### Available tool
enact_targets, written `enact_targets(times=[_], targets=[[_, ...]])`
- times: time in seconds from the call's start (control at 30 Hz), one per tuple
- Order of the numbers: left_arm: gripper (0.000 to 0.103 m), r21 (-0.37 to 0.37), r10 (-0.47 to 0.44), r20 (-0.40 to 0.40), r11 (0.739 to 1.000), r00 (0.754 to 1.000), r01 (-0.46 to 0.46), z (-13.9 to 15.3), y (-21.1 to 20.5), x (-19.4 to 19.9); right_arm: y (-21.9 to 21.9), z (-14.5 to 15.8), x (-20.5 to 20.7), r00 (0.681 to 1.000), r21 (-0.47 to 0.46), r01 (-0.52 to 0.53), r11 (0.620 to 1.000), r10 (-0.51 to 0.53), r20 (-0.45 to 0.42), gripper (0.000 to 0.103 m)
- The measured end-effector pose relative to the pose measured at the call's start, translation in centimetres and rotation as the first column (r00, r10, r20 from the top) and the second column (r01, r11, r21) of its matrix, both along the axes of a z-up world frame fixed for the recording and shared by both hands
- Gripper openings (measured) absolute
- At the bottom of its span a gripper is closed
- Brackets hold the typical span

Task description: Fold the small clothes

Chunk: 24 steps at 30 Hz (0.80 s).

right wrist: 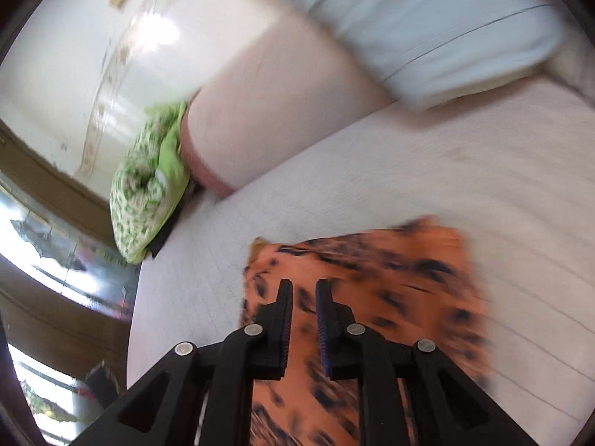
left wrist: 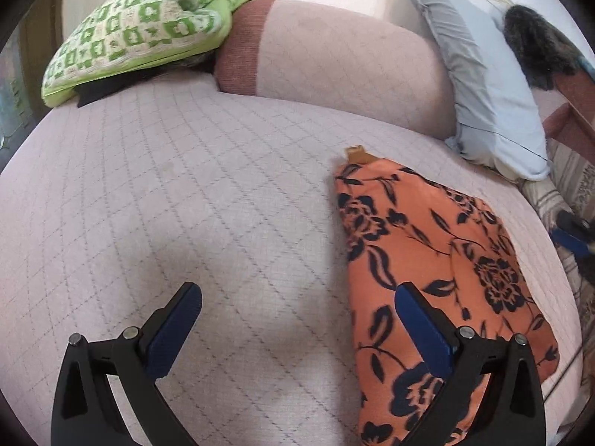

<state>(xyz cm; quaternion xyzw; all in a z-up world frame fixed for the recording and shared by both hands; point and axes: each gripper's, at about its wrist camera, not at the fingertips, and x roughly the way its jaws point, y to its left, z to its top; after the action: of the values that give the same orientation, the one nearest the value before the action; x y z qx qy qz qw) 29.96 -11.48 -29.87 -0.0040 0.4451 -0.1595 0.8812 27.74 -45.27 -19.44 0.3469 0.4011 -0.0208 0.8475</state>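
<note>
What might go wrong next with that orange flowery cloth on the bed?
Two risks, judging from how things lie. The right gripper hangs over the orange floral cloth with its jaws only slightly apart and nothing between them; its picture is blurred, so a hasty pinch could miss or rumple the fold. The cloth lies near the bed's right edge, and the left gripper, wide open, has one finger over it: a nudge could push it off.

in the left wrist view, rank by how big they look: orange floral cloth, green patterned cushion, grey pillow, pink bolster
1. pink bolster
2. orange floral cloth, though nearness to the camera inflates it
3. green patterned cushion and grey pillow look alike
</note>
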Motion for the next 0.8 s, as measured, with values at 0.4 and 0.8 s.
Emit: enact_targets(times=[0.4,0.8], targets=[[0.103,0.085,-0.112,0.012,0.99,0.994,0.111,-0.8,-3.8,-1.6,-4.6,-3.4,-8.2,0.996,0.083,0.047,0.995,-0.04,-0.081,0.078],[0.103,0.085,-0.093,0.024,0.992,0.995,0.091,-1.2,-3.9,-1.1,-5.2,-5.6,-7.4,0.995,0.089,-0.03,0.996,0.039,-0.097,0.078]])
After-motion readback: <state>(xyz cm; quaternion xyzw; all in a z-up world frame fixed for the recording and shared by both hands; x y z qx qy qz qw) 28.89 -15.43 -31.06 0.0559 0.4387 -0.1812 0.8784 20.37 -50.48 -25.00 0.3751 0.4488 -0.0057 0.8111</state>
